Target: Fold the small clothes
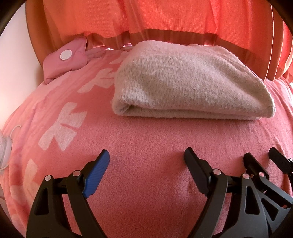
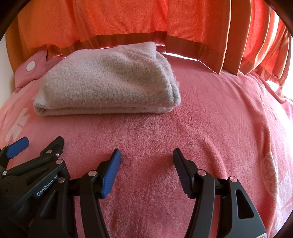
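Observation:
A grey knitted garment (image 1: 185, 82) lies folded in a thick rectangle on the pink fleece blanket (image 1: 146, 139); it also shows in the right wrist view (image 2: 108, 80). My left gripper (image 1: 147, 155) is open and empty, above the blanket a little in front of the garment. My right gripper (image 2: 146, 153) is open and empty, just right of the left one, also in front of the garment. The right gripper shows at the right edge of the left wrist view (image 1: 261, 155). The left gripper shows at the left edge of the right wrist view (image 2: 43, 141).
Orange curtains (image 1: 164, 16) hang right behind the garment. A pink pouch with a white disc (image 1: 66, 55) lies at the back left. A white device with a cable (image 1: 5, 146) sits at the left edge. The blanket has white patterns on its left side.

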{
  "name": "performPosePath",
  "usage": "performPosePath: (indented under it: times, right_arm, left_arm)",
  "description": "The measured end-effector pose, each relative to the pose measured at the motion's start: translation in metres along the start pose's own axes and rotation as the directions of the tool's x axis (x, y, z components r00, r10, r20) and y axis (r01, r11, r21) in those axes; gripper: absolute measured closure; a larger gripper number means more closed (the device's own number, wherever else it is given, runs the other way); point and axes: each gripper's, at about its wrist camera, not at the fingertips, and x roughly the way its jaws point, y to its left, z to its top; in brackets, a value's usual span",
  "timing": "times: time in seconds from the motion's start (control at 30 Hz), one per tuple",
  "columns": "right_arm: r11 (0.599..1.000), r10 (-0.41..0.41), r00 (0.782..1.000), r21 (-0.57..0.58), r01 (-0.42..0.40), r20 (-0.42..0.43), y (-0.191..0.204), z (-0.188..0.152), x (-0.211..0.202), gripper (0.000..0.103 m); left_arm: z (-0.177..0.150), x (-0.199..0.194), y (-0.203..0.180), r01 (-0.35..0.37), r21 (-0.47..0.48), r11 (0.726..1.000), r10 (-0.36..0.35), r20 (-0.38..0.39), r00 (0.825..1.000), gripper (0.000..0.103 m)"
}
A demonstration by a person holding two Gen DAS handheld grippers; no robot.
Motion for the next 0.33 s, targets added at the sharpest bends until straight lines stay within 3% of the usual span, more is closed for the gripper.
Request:
performPosePath:
  times: [0.33]
  right_arm:
    - [1.0, -0.001, 1.0, -0.003, 0.001, 0.0, -0.0018, -0.0001, 0.0001, 0.045]
  left_arm:
    - [-0.001, -0.0011, -0.0006, -0.014, 0.021, 1.0, 0.013, 0.009, 1.0, 0.025]
